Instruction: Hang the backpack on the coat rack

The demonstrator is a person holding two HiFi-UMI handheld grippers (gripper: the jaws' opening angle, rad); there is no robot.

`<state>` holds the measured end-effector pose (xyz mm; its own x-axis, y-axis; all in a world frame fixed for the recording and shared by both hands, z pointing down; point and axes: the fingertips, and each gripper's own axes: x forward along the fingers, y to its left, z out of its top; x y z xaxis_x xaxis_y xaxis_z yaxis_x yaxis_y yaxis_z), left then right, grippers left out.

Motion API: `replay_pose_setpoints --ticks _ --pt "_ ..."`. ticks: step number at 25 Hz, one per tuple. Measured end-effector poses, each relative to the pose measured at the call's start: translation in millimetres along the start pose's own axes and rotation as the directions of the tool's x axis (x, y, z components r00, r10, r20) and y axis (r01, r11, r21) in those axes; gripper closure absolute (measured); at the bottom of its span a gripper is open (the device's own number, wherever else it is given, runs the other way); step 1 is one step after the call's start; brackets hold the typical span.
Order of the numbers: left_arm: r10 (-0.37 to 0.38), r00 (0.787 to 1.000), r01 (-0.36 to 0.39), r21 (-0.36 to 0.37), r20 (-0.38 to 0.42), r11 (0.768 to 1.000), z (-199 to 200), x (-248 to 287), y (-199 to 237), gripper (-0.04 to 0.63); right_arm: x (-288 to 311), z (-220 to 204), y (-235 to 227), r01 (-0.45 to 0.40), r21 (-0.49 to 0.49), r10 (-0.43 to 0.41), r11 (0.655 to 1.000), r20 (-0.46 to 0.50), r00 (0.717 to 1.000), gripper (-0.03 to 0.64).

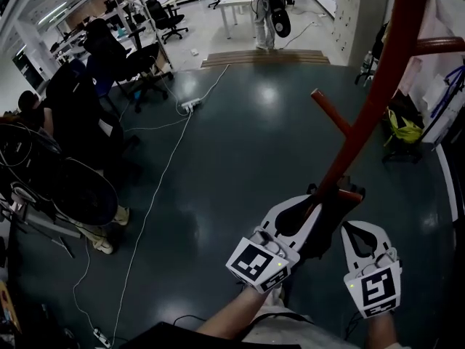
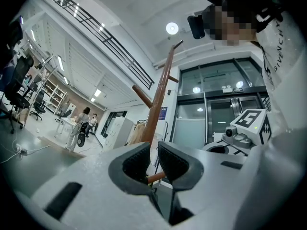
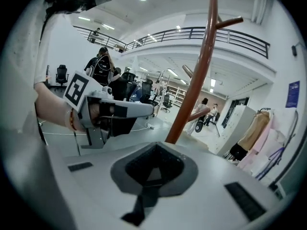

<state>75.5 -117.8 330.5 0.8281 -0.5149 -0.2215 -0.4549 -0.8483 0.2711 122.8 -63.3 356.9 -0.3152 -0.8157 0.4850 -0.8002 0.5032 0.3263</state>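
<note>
Grippers both sit low in head view: left gripper at 6 o'clock, right gripper at 5 o'clock, side by side, near but not touching. Tall red-brown coat rack with curved pole runs from 1 o'clock down to just past the left gripper's tips. Short red-brown side peg sticks out toward 11 o'clock, and the lowest peg lies just beyond the tips. Black backpack is most likely the dark bulk between the two grippers, under the lowest peg; cannot tell if a strap is over that peg. Left gripper view: jaws a little apart with a narrow gap, coat rack and lowest peg seen through it, nothing clearly pinched. Right gripper view: jaws together, tips meeting, nothing between them, with the coat rack at 12 o'clock and the left gripper with its marker cube at 9 o'clock. Dark green glossy floor carries a white cable with power strip at 11 o'clock. Black office chairs at 10 o'clock, standing person in light clothes at 12 o'clock, yellow-green and black bag at 3 o'clock.
</note>
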Motion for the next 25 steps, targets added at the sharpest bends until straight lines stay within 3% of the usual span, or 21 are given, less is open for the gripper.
replay_pose_setpoints --ticks 12,25 --pt "0.001 1.0 -0.002 0.013 0.014 1.0 13 -14 -15 0.534 -30 2 13 0.0 0.13 -0.012 0.992 0.09 0.996 0.604" --pt "0.009 1.0 -0.01 0.022 0.01 1.0 14 -12 -17 0.535 -30 -5 15 -0.026 0.139 0.014 0.99 0.087 0.996 0.604"
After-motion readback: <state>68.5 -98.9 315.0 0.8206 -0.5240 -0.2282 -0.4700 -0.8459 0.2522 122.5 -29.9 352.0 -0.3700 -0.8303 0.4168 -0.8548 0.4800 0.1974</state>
